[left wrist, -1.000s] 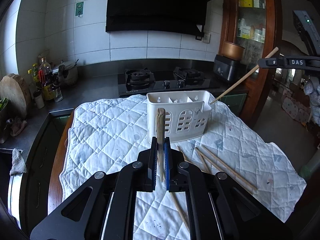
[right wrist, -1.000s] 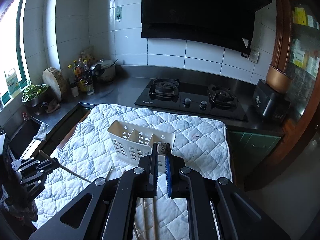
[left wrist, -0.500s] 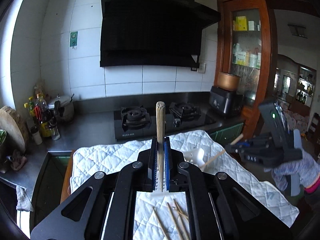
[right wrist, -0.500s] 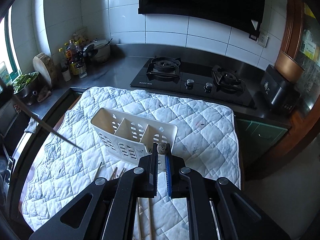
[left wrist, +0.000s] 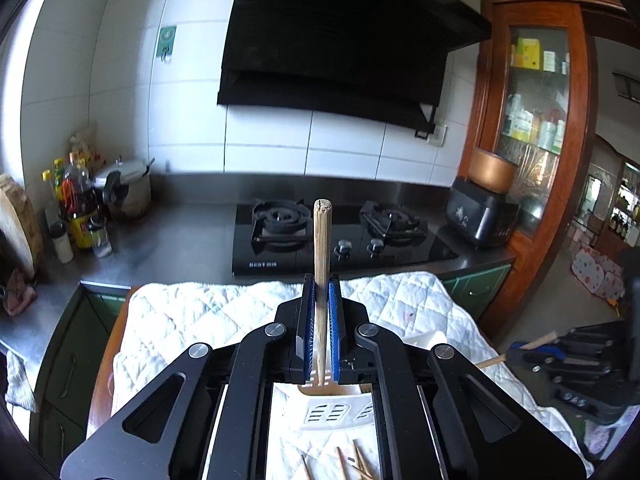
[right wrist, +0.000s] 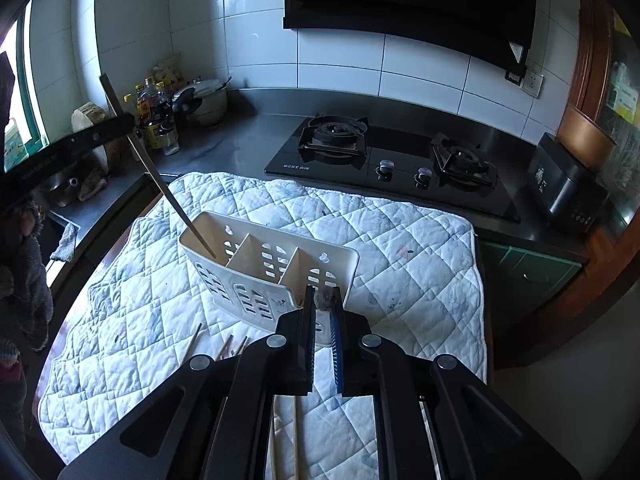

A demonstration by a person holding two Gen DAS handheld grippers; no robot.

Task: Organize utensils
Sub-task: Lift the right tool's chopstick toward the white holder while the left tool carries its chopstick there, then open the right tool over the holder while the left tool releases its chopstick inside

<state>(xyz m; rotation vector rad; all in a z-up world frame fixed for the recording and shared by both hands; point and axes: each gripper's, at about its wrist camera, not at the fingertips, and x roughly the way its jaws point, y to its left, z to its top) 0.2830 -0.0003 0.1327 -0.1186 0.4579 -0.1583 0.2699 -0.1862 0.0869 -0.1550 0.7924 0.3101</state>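
White plastic makes up the utensil holder (right wrist: 264, 268), which is stood on the quilted cloth (right wrist: 400, 248) over the surface, with three open slots at the top. A wooden chopstick (left wrist: 322, 272) is clamped between the fingers of the left gripper (left wrist: 322, 320) and is held almost upright, with its thin end pointed down. In the right wrist view, that thin end is seen just inside the leftmost slot, so the stick's long line runs down into the holder at a slant. A second chopstick (right wrist: 325, 298) is clamped in the shut fingers of the right gripper (right wrist: 322, 320), and only its blunt end is seen, just in front of the holder's near wall. The rightmost slot is nearest to that hand. More chopsticks (right wrist: 228, 346) are left lying flat on the cloth in front of the holder. The left stick is probably the one to be dropped first, since it is already lined up over its slot.
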